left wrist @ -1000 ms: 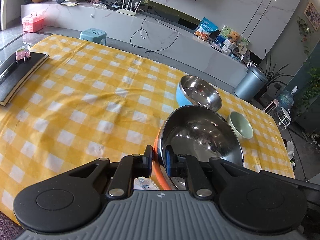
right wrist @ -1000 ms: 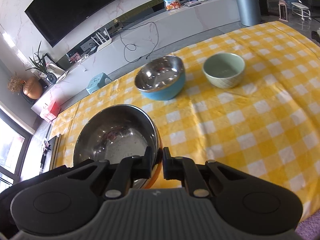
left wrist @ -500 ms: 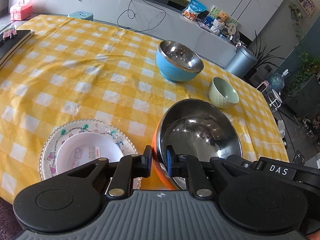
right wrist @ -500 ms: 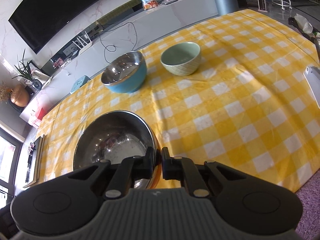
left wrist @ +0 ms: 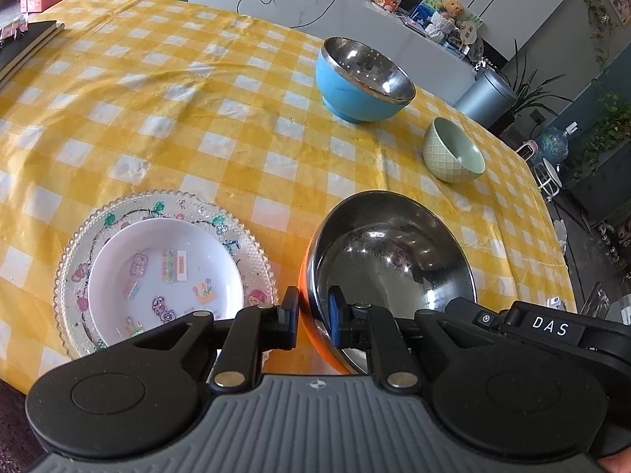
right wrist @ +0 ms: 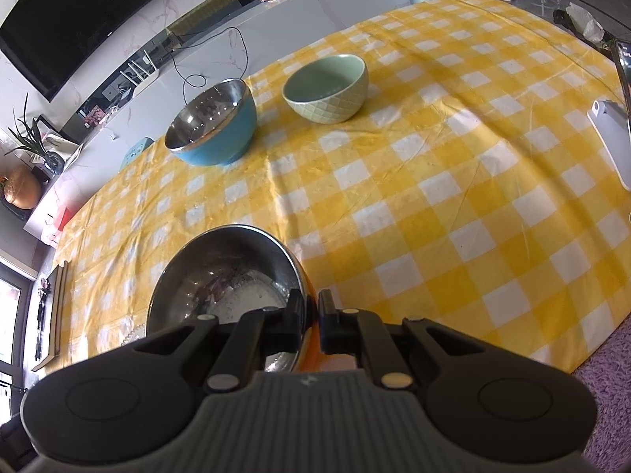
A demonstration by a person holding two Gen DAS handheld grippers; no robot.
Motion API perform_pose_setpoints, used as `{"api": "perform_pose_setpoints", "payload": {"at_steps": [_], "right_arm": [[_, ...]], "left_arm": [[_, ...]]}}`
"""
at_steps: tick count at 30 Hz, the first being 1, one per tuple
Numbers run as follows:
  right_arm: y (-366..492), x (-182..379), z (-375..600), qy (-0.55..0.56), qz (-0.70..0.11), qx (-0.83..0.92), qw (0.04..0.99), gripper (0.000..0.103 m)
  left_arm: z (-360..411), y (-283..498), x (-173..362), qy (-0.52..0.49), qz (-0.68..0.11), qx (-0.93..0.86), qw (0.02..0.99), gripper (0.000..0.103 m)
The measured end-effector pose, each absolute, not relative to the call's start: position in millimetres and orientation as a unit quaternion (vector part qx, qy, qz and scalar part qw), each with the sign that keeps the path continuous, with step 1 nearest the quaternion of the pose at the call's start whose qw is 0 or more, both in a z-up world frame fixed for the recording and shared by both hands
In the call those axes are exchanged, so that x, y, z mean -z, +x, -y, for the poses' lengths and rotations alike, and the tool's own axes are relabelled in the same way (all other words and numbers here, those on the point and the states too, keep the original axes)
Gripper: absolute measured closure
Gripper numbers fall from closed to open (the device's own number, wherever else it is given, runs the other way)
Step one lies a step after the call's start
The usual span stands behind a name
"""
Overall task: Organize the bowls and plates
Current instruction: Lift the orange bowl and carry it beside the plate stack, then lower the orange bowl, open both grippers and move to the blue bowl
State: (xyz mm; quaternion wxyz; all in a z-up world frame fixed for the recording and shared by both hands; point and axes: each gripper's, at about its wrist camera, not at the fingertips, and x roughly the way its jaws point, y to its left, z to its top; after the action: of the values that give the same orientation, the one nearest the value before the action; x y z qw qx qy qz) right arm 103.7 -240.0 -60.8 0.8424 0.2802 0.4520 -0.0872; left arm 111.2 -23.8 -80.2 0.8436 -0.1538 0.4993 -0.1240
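Bowls are being gathered: both grippers pinch the rim of the big orange steel bowl (left wrist: 388, 264), the left gripper (left wrist: 313, 317) on its near-left edge, the right gripper (right wrist: 311, 321) on the opposite side. Compared with a second ago, the bowl has come lower, beside the stacked plates (left wrist: 165, 272). Setting it down looks imminent; the blue bowl (left wrist: 361, 79) and green bowl (left wrist: 453, 149) wait farther back.

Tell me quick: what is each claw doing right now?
Left claw: closed on the near rim of the orange bowl.
Right claw: closed on the same bowl's rim, opposite side.
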Motion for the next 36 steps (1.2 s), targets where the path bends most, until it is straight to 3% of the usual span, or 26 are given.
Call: {"api": "perform_pose_setpoints", "payload": {"at_steps": [16, 18, 20, 23, 28, 36], "right_arm": [[106, 63, 240, 0.279, -0.458, 0.091, 0.839, 0.093], [107, 63, 239, 0.274, -0.459, 0.093, 0.840, 0.084], [107, 62, 238, 0.271, -0.458, 0.095, 0.841, 0.074], [106, 60, 239, 0.266, -0.454, 0.098, 0.845, 0.068], [106, 52, 239, 0.258, -0.441, 0.098, 0.854, 0.062], [117, 34, 236, 0.248, -0.416, 0.088, 0.870, 0.061]], "left_arm": [[22, 112, 81, -0.158, -0.503, 0.130, 0.840, 0.085], [23, 112, 80, -0.155, -0.502, 0.128, 0.841, 0.081], [22, 112, 79, -0.152, -0.501, 0.125, 0.843, 0.069], [21, 112, 77, -0.152, -0.500, 0.124, 0.843, 0.060], [17, 115, 68, -0.146, -0.488, 0.124, 0.851, 0.056], [15, 131, 45, -0.131, -0.460, 0.126, 0.869, 0.055]]}}
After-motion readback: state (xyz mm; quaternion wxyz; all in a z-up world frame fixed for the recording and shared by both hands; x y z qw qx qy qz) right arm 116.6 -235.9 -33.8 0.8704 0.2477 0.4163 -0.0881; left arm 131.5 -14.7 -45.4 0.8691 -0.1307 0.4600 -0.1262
